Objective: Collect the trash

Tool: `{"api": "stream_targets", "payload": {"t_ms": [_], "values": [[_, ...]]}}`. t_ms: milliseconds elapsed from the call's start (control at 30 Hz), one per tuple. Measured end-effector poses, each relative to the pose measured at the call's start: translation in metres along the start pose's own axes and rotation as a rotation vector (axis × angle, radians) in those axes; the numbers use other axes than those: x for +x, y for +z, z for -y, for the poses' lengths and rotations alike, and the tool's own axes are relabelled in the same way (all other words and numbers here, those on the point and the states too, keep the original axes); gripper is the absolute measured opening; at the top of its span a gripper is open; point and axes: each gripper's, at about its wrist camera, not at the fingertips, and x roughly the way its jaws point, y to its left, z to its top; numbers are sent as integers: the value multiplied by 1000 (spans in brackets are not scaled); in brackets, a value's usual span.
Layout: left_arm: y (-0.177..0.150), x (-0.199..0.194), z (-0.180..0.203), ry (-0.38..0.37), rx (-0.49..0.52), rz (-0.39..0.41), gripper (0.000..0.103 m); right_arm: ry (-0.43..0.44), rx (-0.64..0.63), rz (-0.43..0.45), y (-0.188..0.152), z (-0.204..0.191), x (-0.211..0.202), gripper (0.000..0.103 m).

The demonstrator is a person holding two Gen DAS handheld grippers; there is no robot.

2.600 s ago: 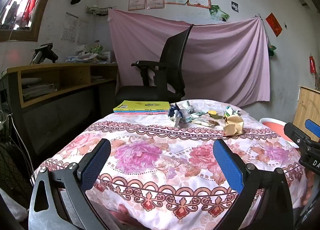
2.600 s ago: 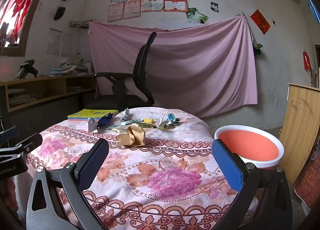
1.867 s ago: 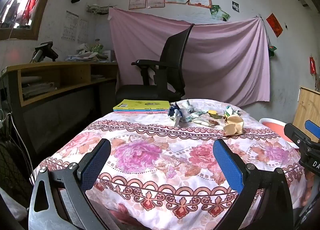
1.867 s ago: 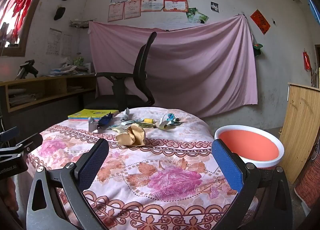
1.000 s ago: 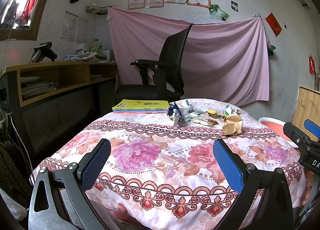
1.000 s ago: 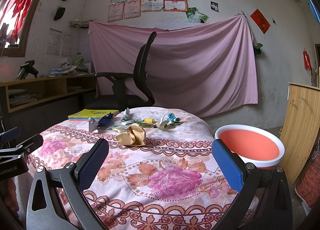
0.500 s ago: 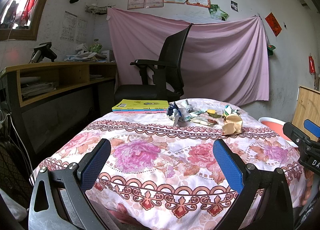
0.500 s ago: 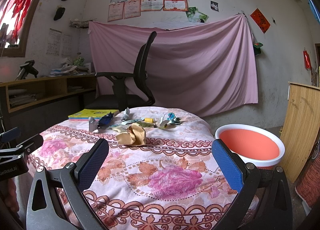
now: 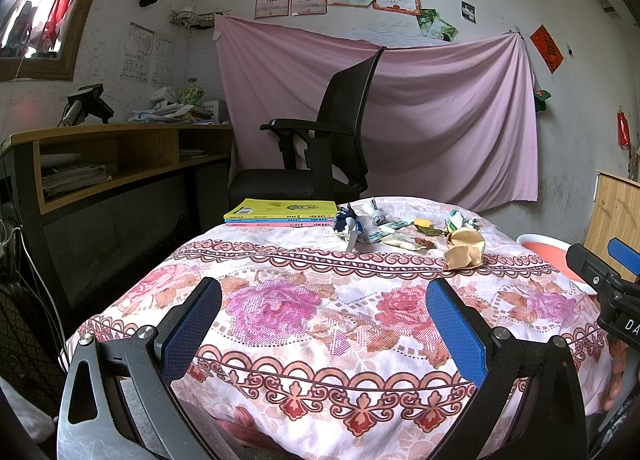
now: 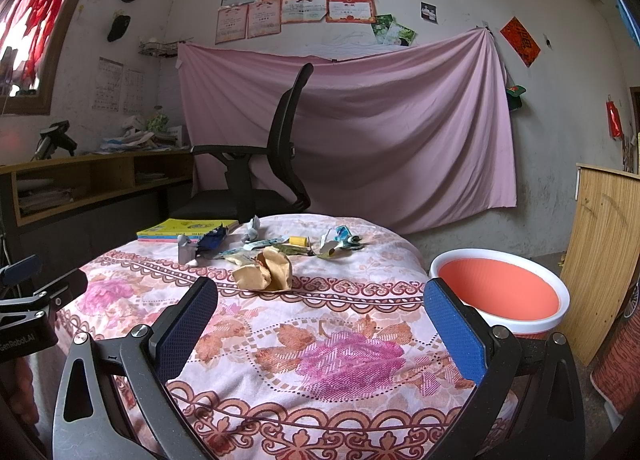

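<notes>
1. Trash [image 10: 276, 250] is lying in a loose scatter on the far part of the round table [image 10: 344, 340], well apart from both grippers: a crumpled brown paper ball [image 10: 266, 270] nearest, with a dark blue wrapper [image 10: 210, 242], a small yellow piece [image 10: 298, 240] and flat packets behind it. An orange bin with a white rim [image 10: 500, 292] is standing on the floor just beside the table, on the right.

2. Risk, as I judge it: the flat packets are lying flush on the flowered tablecloth [image 9: 320, 300], so closing fingers may be pinching cloth along with them and dragging the whole scatter.

3. The light paper ball is likely to be skidding away or springing out if the pads close off-centre.

4. A stack of books [image 9: 282, 213] is sitting right next to the blue wrapper; a careless sweep could be pushing them or taking them for trash.

5. The bin is sitting lower than the tabletop, so a release made too early could be dropping a piece onto the floor.

6. The left gripper [image 9: 320, 324] is hovering at the near table edge, pointing across it, blue pads spread wide and grasping nothing.

7. The right gripper [image 10: 320, 320] is mirroring it on the bin side, fingers likewise released and empty, lined up roughly with the paper ball.
</notes>
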Motion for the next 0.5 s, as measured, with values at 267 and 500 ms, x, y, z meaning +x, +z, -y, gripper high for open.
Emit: {"api": "stream_targets", "payload": {"t_ms": [267, 500], "values": [[0, 0, 0, 0, 0, 0, 100, 0, 1, 0, 0, 1, 0, 103], [0, 0, 0, 0, 0, 0, 100, 0, 1, 6, 0, 0, 1, 103]]}}
